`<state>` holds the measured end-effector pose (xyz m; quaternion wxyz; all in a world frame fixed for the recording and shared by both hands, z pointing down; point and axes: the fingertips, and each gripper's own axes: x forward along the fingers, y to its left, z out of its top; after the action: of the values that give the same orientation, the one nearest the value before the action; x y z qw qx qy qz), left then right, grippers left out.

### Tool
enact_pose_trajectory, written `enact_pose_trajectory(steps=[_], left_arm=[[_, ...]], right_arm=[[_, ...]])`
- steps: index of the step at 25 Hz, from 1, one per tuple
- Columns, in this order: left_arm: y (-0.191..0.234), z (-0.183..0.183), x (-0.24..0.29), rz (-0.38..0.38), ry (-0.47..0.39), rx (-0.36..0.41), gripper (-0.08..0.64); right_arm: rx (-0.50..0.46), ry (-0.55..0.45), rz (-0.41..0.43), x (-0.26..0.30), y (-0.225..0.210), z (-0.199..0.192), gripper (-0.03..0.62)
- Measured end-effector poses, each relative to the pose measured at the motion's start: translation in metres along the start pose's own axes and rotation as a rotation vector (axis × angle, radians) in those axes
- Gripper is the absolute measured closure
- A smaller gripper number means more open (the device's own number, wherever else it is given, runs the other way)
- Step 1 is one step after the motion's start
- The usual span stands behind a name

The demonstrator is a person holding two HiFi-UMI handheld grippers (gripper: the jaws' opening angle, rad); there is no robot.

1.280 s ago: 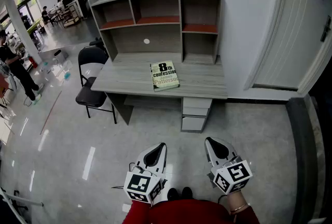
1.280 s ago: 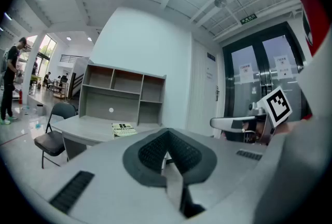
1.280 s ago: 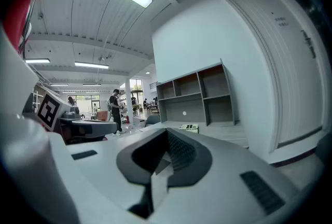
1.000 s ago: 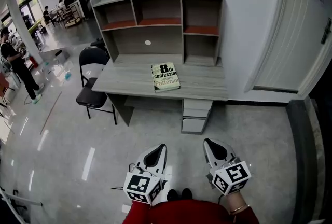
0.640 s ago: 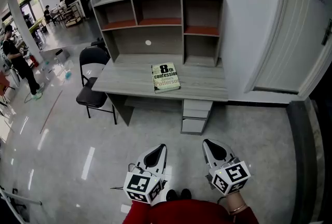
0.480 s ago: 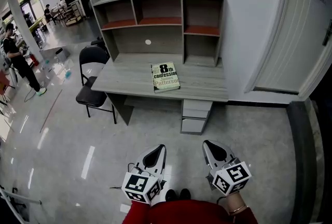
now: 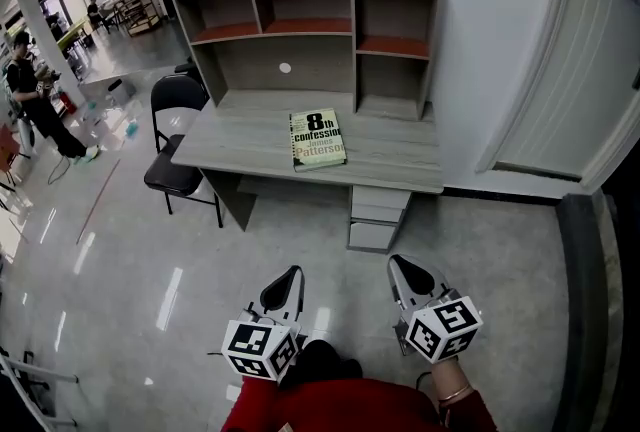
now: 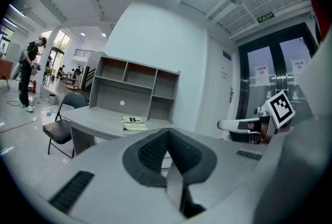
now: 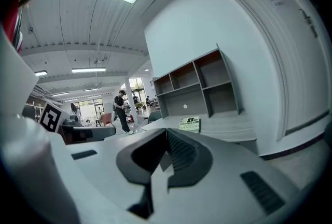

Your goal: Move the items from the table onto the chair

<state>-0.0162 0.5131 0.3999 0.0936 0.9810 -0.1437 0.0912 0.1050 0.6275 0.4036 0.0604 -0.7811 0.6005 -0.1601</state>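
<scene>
The grey desk (image 7: 400, 155) with its shelf hutch fills the upper middle of the head view, backed against the white wall. At its left end, toward the upper left of the frame, stands the black folding chair (image 7: 172, 176), its seat bare, just beside the desk's corner. Flat on the desktop, near mid-frame, lies the one item to shift, a paperback book (image 7: 317, 138).

Low in the frame the left gripper (image 7: 284, 286) and right gripper (image 7: 403, 270) are both clenched on nothing, well apart from the desk. I'd call this the approach, with nothing picked up yet. Next the person must step in, part a pair of jaws and work them over the flat book's edge.

Nothing I can see blocks the way. The drawer unit (image 7: 377, 218) sits under the desk's right side, and a bystander (image 7: 35, 110) is far off at the upper left.
</scene>
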Motion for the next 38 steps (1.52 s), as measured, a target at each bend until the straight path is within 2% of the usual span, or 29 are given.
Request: enact_pose_trajectory(steps=[4, 7, 11, 17, 20, 24, 27, 31, 36, 37, 38], left_arm=[[0.036, 0.003, 0.028, 0.038, 0.011, -0.018, 0.552], [0.066, 0.009, 0.062, 0.033, 0.021, -0.003, 0.552], [0.116, 0.018, 0.124, 0.003, 0.044, 0.035, 0.552], [0.188, 0.039, 0.224, -0.076, 0.082, -0.029, 0.552], [0.212, 0.048, 0.259, -0.117, 0.104, 0.0, 0.552], [0.233, 0.048, 0.288, -0.114, 0.135, 0.014, 0.552], [0.247, 0.041, 0.302, -0.103, 0.176, -0.021, 0.552], [0.257, 0.019, 0.321, -0.091, 0.293, -0.104, 0.551], [0.261, -0.005, 0.351, -0.107, 0.4, -0.23, 0.408], [0.261, -0.01, 0.358, -0.106, 0.425, -0.246, 0.375], [0.261, -0.017, 0.364, -0.106, 0.45, -0.266, 0.355]], right_arm=[[0.011, 0.004, 0.009, 0.038, -0.014, 0.007, 0.58], [0.013, 0.021, 0.022, 0.084, -0.027, 0.009, 0.58], [0.004, 0.034, 0.018, 0.162, -0.043, 0.019, 0.58], [0.017, 0.067, 0.003, 0.278, -0.072, 0.052, 0.58], [0.009, 0.083, -0.017, 0.317, -0.083, 0.06, 0.58], [-0.006, 0.126, -0.032, 0.347, -0.097, 0.059, 0.58], [0.014, 0.155, -0.043, 0.362, -0.106, 0.054, 0.58], [0.042, 0.196, -0.029, 0.379, -0.122, 0.048, 0.58], [0.095, 0.289, 0.031, 0.402, -0.148, 0.033, 0.574], [0.113, 0.32, 0.042, 0.407, -0.155, 0.028, 0.534], [0.141, 0.352, 0.053, 0.411, -0.161, 0.022, 0.428]])
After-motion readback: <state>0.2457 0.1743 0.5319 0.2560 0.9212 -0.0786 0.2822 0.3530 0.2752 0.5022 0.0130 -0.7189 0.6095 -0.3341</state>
